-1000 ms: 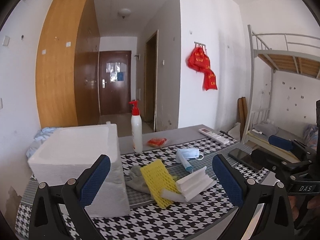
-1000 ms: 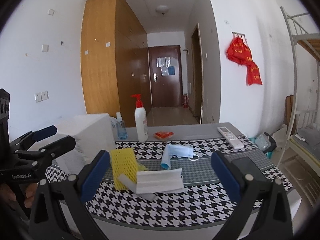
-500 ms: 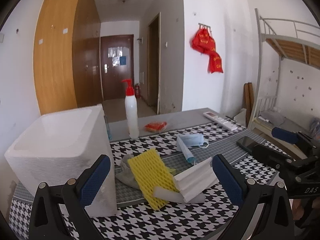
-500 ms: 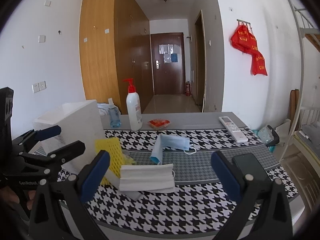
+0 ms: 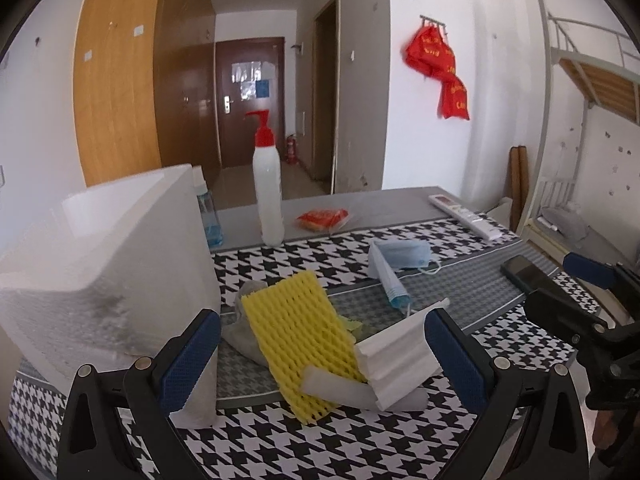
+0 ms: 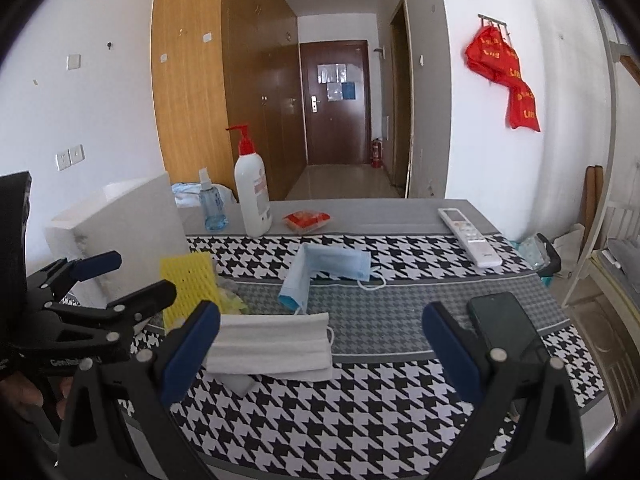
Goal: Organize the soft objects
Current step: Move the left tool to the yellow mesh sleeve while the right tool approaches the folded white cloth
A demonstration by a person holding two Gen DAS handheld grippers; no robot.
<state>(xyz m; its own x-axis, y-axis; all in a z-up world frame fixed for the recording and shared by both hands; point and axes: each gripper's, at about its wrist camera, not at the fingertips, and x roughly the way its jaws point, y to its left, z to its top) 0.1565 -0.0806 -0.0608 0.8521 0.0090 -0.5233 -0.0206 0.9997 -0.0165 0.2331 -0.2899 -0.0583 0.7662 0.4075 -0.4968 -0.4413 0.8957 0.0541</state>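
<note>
The left hand-held gripper hovers low over the table, which is covered in a black-and-white houndstooth cloth; its blue-padded fingers stand wide apart, released and holding nothing. Just beyond its left finger sits a large white foam box, open at the top. Between the two fingers, slightly ahead, lies a yellow foam mesh sleeve resting on a crumpled grey cloth. A folded white pleated face mask lies against the sleeve's right edge, just in front of the right finger. Farther ahead and to the right, two light blue face masks lie overlapping.

The right hand-held gripper is likewise spread open and empty. To its left the other gripper is in view, in front of the foam box. The white mask lies close in front of its left finger, touching the table, with the blue masks straight ahead beyond it. A black smartphone lies flat just beside the right finger. Far ahead stand a white pump bottle with a red top, a small clear spray bottle of blue liquid, a red snack packet and a white remote control.
</note>
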